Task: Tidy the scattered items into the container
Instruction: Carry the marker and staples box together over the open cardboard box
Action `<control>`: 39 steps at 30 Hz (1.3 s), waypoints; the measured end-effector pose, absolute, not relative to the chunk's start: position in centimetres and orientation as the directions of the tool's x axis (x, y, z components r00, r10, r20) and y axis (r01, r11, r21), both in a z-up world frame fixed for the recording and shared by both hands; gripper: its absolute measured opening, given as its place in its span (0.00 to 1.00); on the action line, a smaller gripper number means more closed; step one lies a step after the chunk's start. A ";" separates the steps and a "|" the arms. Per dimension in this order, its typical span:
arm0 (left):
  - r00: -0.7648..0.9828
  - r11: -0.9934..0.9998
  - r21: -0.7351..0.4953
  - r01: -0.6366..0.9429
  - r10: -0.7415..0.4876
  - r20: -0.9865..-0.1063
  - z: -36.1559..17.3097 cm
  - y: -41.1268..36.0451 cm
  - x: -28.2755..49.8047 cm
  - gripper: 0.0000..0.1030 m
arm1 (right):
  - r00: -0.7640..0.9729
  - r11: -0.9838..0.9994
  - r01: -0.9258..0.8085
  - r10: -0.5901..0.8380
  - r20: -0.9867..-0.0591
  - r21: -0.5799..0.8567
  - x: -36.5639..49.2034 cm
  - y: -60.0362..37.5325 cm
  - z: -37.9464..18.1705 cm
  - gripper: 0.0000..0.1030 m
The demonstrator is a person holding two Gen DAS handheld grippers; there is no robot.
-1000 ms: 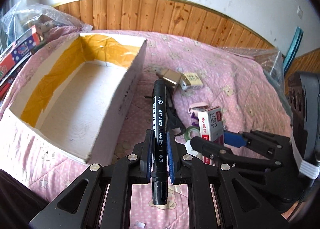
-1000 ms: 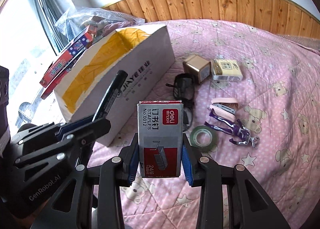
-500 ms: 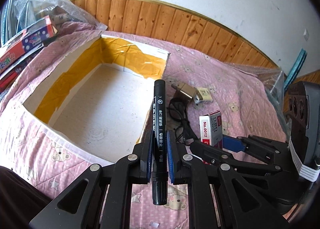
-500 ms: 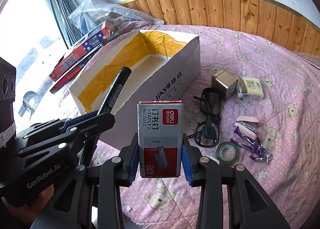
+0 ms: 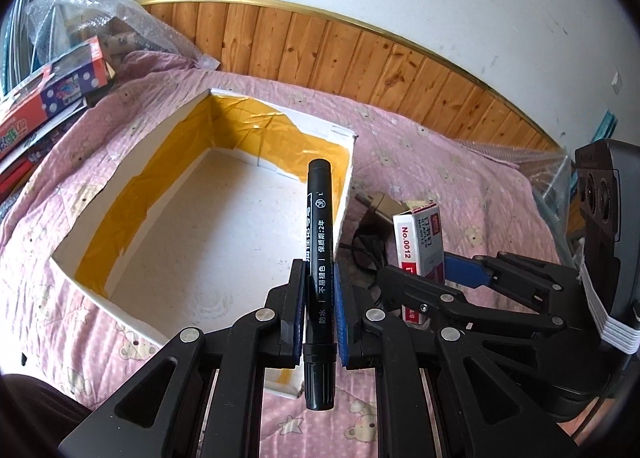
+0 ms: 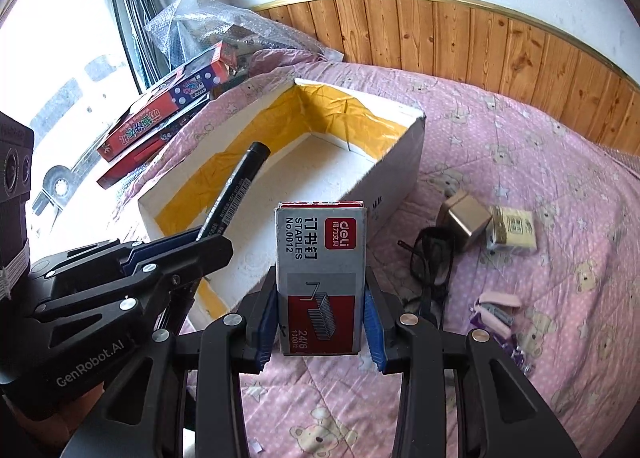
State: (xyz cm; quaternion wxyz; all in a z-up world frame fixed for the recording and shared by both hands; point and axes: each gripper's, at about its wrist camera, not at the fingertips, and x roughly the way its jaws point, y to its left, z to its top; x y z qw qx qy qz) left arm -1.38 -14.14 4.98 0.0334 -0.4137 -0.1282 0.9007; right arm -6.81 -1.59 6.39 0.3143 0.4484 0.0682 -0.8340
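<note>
In the left wrist view, the left gripper (image 5: 319, 298) squeezes a black marker (image 5: 319, 234) — it sticks out over the open white box (image 5: 224, 218) on the pink blanket (image 5: 460, 170).

In the right wrist view, the right gripper (image 6: 320, 314) squeezes a staples box (image 6: 320, 274) just beside the white box (image 6: 396, 162) — glasses (image 6: 432, 258) lie near it.

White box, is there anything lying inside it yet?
No, the white box shows only its bare floor; the marker sits clamped in the left tongs.
</note>
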 end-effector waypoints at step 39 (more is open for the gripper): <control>-0.474 -0.979 -0.191 0.078 0.132 -0.871 0.3 -18.6 -13.2 0.13 | -0.410 -0.807 0.580 -0.410 -0.815 0.113 -16.8 -8.5 6.0 0.38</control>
